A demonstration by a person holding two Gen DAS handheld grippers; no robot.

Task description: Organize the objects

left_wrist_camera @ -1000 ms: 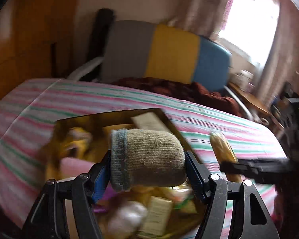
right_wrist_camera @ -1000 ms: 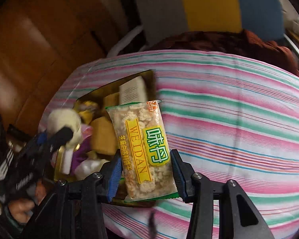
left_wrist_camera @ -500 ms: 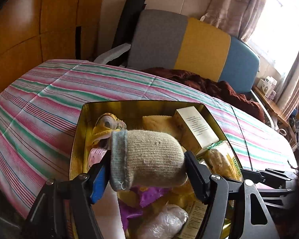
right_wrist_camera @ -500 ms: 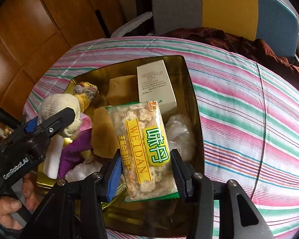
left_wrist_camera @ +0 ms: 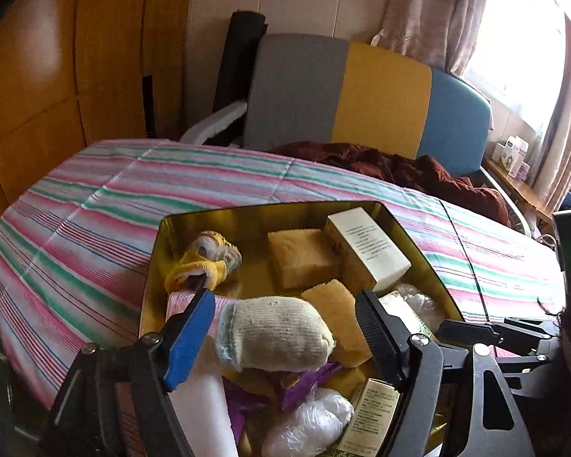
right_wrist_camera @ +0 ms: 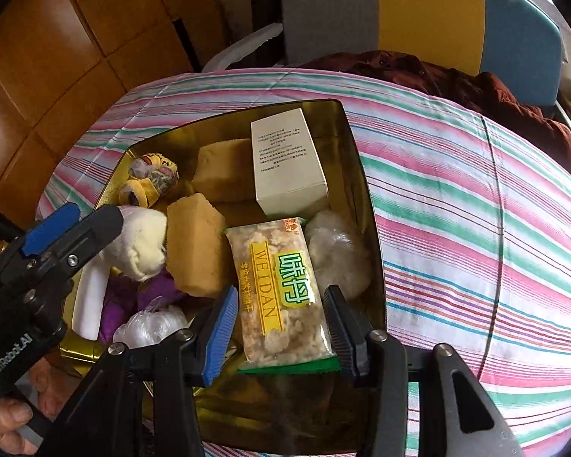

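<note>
Since both claws, left and right, stand wide open, sock and snack lie loose. Lift straight out of the tin at frame centre.

Left gripper: jaws spread wide, blue pad on the left finger, black ribbed pad on the right. A gap is seen on each side between the pads and the rolled sock lying between them; nothing is clamped.

Right gripper: jaws parted, blue ribbed pad left, black pad right. The snack packet is framed between the fingers; a narrow gap is seen at the blue pad, while contact at the black pad cannot be told.

Left hand: bare fingers wrapped around the left gripper's handle, seen at the lower left corner of the right wrist view.
</note>
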